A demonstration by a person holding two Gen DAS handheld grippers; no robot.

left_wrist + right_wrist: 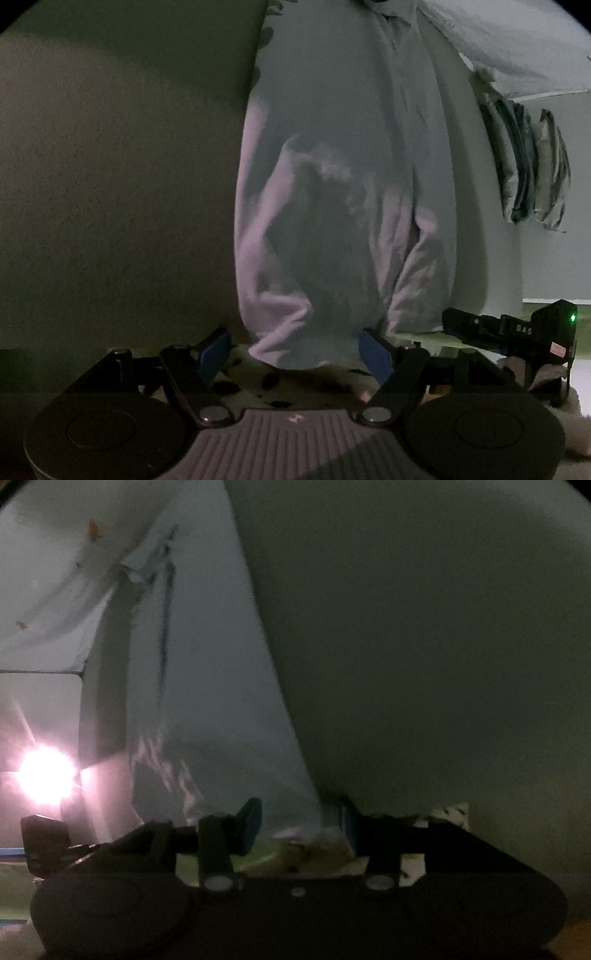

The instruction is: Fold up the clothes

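Though the light is dim and the frames blurred, a pale, soft garment (pixel 343 192) fills the left wrist view, lying in loose rounded folds on a light surface (pixel 110 184), its lower hem reaching down between the blue pads. Beyond it, at the right, stands a row of folded clothes (pixel 532 170), thin and layered. The left claw (pixel 295 352) is spread wide, angled down over that hem, pads clear of it. The right claw (pixel 301 821), partly spread, has the cloth's edge (pixel 221 701) at its right pad; whether it pinches I cannot tell.
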